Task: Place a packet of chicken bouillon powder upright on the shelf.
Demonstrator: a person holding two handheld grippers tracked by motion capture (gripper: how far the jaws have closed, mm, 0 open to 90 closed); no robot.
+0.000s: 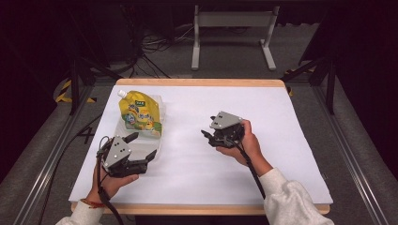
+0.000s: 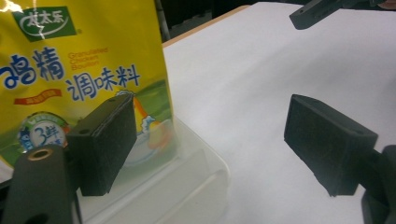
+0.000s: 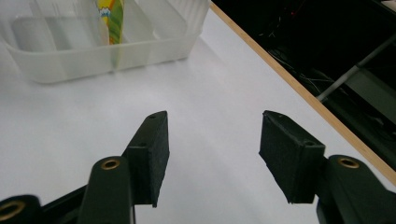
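1. The left gripper (image 1: pixel 143 146) sits at the near left of the white table (image 1: pixel 281 154). Its jaws are spread wide and released, with nothing between the pads.
2. The yellow pouch (image 1: pixel 140 113) lies just ahead of the left gripper, standing or leaning inside a clear plastic tray (image 1: pixel 157 143). From above it is hard to tell how upright the pouch is.
3. In the left gripper view the pouch (image 2: pixel 84 70) rises right behind the left-hand pad (image 2: pixel 105 144). That pad covers its lower printed part, and the top and left of the pouch run out of the picture, so the white cap seen from above is cut off here.
4. The tray (image 2: pixel 187 186) is translucent and pale against the table, so its edges are hard to trace. The pad seems to hang over or just beside its rim; whether they touch cannot be told.
5. The right gripper (image 1: pixel 209 136) is held mid-table, well apart from the pouch, with its jaws parted and holding nothing.
6. In the right gripper view the tray (image 3: pixel 154 46) lies beyond the open jaws, its top cut off. Only a thin edge-on sliver of the pouch (image 3: pixel 109 18) shows between the dividers.
7. The person's forearms are cropped by the bottom edge of the high view.
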